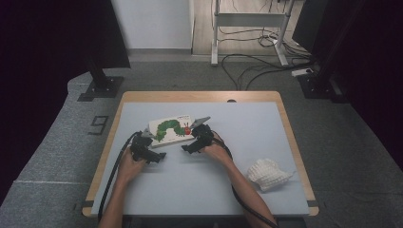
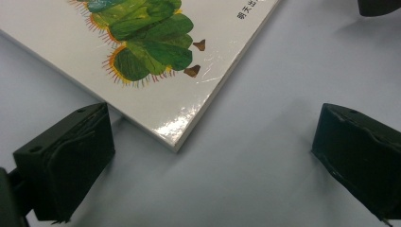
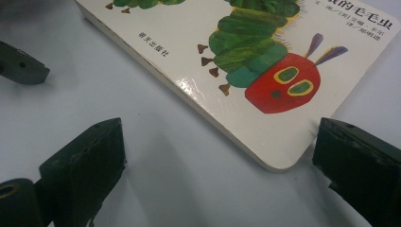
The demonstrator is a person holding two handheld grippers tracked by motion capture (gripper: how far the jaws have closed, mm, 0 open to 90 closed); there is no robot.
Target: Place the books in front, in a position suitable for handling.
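Two grippers held spread at a caterpillar picture book [image 1: 172, 129] lying flat on the grey table [image 1: 237, 142], left gripper [image 2: 208, 156] at its near-left corner, right gripper [image 3: 217, 161] at its near-right corner, nothing pinched, white cloth [image 1: 268, 174] lain well apart.

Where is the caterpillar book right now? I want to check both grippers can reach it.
In the high view the caterpillar book lies flat near the table's middle, between the left gripper and right gripper.
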